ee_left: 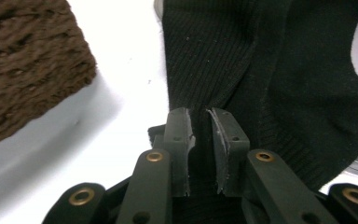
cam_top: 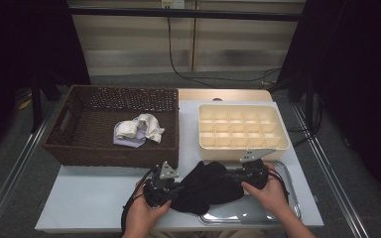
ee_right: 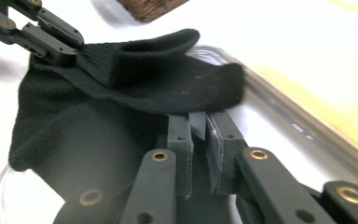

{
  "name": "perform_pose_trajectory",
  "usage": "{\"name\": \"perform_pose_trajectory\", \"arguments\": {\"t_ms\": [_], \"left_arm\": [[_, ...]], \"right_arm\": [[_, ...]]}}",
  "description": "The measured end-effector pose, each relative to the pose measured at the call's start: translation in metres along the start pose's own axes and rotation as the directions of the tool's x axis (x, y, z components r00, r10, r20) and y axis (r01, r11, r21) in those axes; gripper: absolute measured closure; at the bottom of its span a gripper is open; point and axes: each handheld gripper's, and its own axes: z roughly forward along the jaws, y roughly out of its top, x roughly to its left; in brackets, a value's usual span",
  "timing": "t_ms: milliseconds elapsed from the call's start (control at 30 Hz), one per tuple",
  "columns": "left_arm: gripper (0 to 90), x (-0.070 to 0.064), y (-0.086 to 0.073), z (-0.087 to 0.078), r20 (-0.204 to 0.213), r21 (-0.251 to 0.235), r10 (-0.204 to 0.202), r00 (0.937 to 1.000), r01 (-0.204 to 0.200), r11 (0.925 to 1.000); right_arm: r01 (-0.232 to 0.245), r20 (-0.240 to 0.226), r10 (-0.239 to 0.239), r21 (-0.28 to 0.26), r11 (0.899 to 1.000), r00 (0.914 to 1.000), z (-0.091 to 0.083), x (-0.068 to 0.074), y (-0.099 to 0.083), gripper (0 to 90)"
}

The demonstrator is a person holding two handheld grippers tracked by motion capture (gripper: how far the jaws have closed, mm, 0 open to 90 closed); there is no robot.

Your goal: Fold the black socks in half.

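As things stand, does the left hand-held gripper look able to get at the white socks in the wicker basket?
Probably not right away: the left hand-held gripper is shut on the black sock, which the right hand-held gripper also pinches. Once it lets go, the white socks lie uncovered in the open-topped wicker basket just ahead.

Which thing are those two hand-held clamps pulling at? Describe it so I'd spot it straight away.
Look at the near edge of the white table, in front of the cream divided box. There a black sock lies partly over a metal tray. It is the only black cloth; the cloths in the wicker basket are pale.
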Motion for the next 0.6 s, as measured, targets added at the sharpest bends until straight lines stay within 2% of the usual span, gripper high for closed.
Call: {"name": "perform_pose_trajectory", "arguments": {"t_ms": [133,167,333,533,600], "left_arm": [[75.6,0.003,0.001,-0.006,-0.009,-0.008,-0.002,1.0000,0.002,1.0000],[74.6,0.004,0.001,-0.006,-0.003,-0.024,-0.010,0.9999,0.010,0.9997],[70.1,0.005,0.003,-0.009,-0.022,-0.040,-0.011,0.9997,0.011,0.9991],[63.3,0.004,0.008,-0.010,-0.011,-0.063,-0.009,0.9999,0.008,0.9980],[61.1,0.001,0.012,-0.006,0.000,-0.061,0.007,1.0000,-0.007,0.9981]], "right_arm": [[-0.003,0.027,0.004,-0.015,1.000,0.9996,-0.007,-0.007,0.000,78.7],[-0.003,0.030,0.004,-0.023,1.000,0.9995,-0.009,-0.009,0.000,78.3],[-0.002,0.038,0.003,-0.040,0.999,0.9993,-0.012,-0.009,0.006,74.6],[0.007,0.024,-0.006,-0.040,0.999,0.9997,-0.002,-0.003,0.010,71.7],[0.004,0.025,-0.004,-0.010,1.000,0.9997,0.008,0.000,0.008,70.8]]}}
